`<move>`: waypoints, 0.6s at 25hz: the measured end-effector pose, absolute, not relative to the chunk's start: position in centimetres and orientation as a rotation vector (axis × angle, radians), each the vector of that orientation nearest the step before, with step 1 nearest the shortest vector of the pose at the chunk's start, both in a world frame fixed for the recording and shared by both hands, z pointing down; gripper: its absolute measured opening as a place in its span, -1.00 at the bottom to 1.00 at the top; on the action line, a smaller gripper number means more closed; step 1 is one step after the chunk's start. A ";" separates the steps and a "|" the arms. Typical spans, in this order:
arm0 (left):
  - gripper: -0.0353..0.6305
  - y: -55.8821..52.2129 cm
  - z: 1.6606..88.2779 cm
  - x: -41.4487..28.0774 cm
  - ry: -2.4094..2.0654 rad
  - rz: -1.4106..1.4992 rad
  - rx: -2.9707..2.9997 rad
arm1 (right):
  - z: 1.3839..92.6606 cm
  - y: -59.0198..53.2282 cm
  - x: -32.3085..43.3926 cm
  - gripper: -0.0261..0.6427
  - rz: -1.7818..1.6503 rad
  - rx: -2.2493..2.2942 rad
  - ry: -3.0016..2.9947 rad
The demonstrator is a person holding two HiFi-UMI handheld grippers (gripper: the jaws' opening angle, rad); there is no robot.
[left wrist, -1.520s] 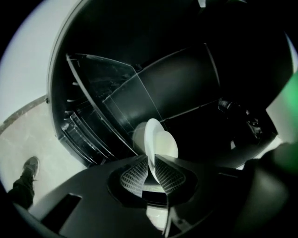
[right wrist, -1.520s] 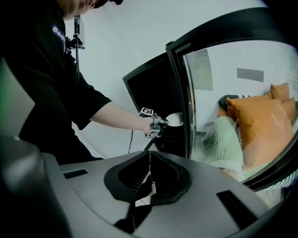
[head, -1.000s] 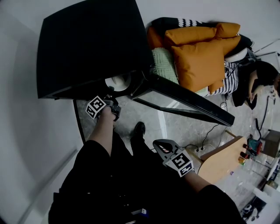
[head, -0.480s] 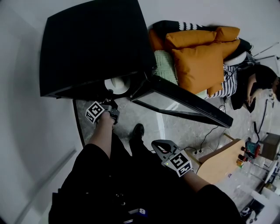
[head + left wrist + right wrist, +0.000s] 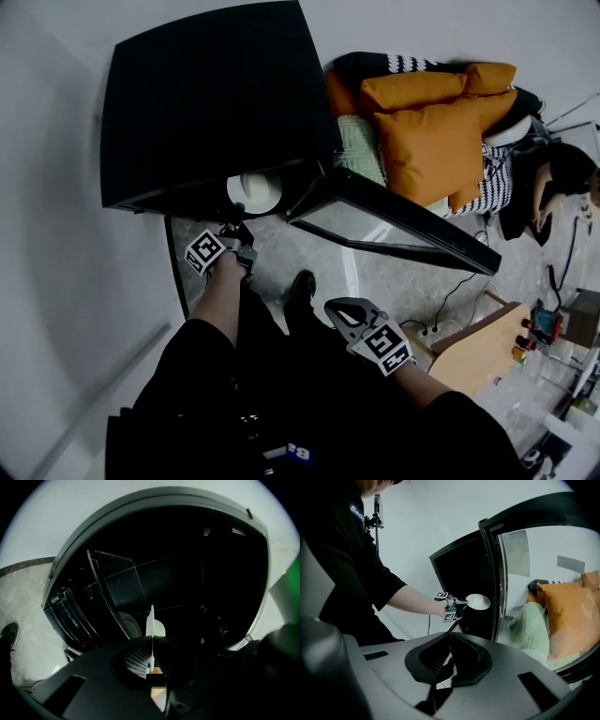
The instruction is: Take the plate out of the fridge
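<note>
The white plate (image 5: pixel 255 190) — partly hidden by the top of the black fridge (image 5: pixel 216 103) — is pinched at the opening by the left gripper (image 5: pixel 151 653), while the right gripper (image 5: pixel 451 652) is seen closed, empty.

Matt black fridge (image 5: pixel 206 103), glossy white plate (image 5: pixel 255 190)
The fridge casing is matt black; its open door (image 5: pixel 394 225) is shiny glass in a black frame. The plate looks smooth and glazed. The floor (image 5: pixel 375 272) is polished grey stone with pale veins. At the far right lie orange cushions (image 5: pixel 441 141) of plain cloth and a green cushion (image 5: pixel 361 150) in ribbed knit.
</note>
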State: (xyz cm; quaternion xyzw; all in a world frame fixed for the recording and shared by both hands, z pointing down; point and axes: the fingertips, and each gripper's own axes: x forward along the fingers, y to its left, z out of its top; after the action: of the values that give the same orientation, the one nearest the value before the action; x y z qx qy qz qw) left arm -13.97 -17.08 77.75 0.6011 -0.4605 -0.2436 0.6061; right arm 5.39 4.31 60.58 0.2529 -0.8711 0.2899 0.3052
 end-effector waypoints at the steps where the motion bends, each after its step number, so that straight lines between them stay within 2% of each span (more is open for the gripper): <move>1: -0.86 -16.9 77.5 -14.2 -1.065 -0.569 1.390 | 60.5 4.2 5.3 -0.89 0.764 0.667 -2.311; 15: -0.86 -13.1 69.7 -14.3 -0.923 -0.718 1.403 | 59.2 2.2 2.9 -0.89 0.707 0.627 -2.371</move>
State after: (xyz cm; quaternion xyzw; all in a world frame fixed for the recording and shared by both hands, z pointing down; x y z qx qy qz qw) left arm -14.27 -13.14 69.70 0.6080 -0.4001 -0.3110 0.6112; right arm 2.94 2.18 59.22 0.2349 -0.8890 0.2650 0.2903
